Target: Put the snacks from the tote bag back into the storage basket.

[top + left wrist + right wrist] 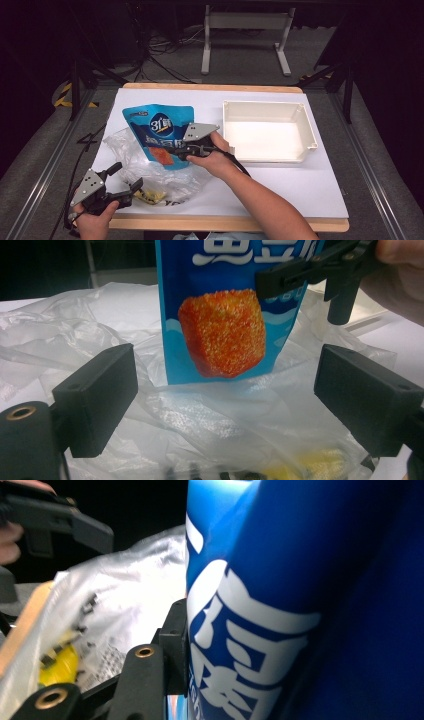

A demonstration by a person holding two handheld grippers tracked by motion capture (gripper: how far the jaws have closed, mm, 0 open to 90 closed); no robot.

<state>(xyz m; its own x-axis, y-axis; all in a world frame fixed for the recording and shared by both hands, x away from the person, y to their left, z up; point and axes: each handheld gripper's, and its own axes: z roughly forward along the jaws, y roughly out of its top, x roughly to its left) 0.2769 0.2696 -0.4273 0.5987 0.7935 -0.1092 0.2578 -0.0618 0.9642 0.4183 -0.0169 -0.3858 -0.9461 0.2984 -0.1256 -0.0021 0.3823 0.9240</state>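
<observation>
A blue snack pouch [159, 131] with white lettering and a picture of an orange cube stands upright over a crumpled clear plastic bag [145, 172]. My right gripper [176, 149] is shut on the pouch's right edge, near its lower half. In the right gripper view the pouch [300, 605] covers most of the frame, with one black finger [172, 635] pressed against it. My left gripper [126, 176] is open at the bag's near left side. In its own view the jaws stand wide apart before the bag [200, 425], and the pouch [225, 315] hangs behind.
An empty white tray [267, 132] sits on the right half of the white table top. Something yellow [320, 462] lies inside the clear bag near the front edge. The wooden table edge [225, 224] runs close to my hands.
</observation>
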